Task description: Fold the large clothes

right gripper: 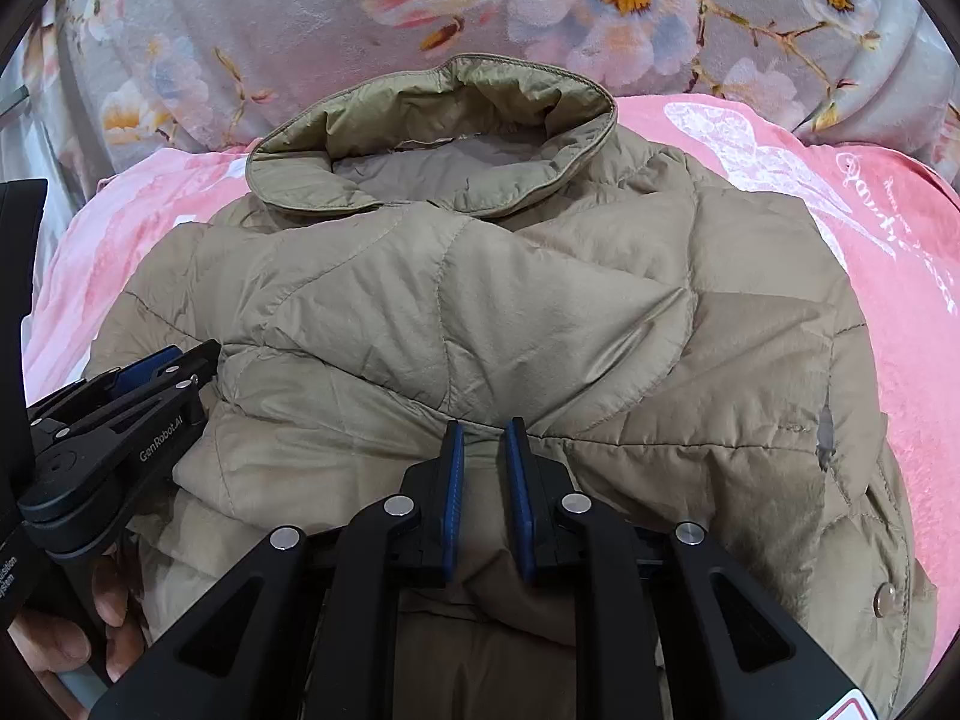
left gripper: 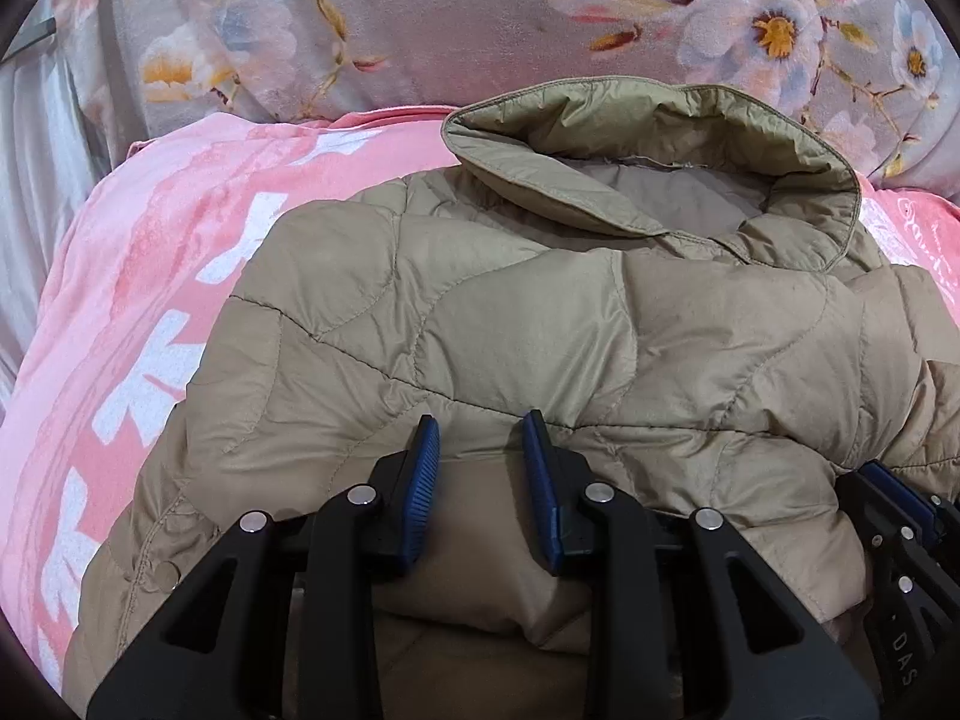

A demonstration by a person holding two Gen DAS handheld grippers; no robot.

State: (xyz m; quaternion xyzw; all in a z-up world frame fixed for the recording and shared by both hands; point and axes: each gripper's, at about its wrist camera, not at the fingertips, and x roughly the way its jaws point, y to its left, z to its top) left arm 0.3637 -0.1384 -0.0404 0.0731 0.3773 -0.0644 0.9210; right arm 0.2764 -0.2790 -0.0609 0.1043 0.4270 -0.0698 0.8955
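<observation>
A khaki quilted jacket (left gripper: 540, 312) lies on a pink bedcover, its collar (left gripper: 648, 144) at the far end. Its near part is folded up over the body. My left gripper (left gripper: 480, 426) grips that folded edge, fabric filling the gap between its blue pads. My right gripper (right gripper: 483, 429) grips the same folded edge of the jacket (right gripper: 480, 300) further right, jaws narrow with fabric between them. The left gripper also shows at the left of the right wrist view (right gripper: 150, 378), and the right gripper at the right edge of the left wrist view (left gripper: 900, 492).
The pink bedcover (left gripper: 150, 300) with white print spreads under the jacket. A grey floral blanket (left gripper: 420, 18) lies bunched behind the collar. A person's hand (right gripper: 72, 630) holds the left gripper's handle.
</observation>
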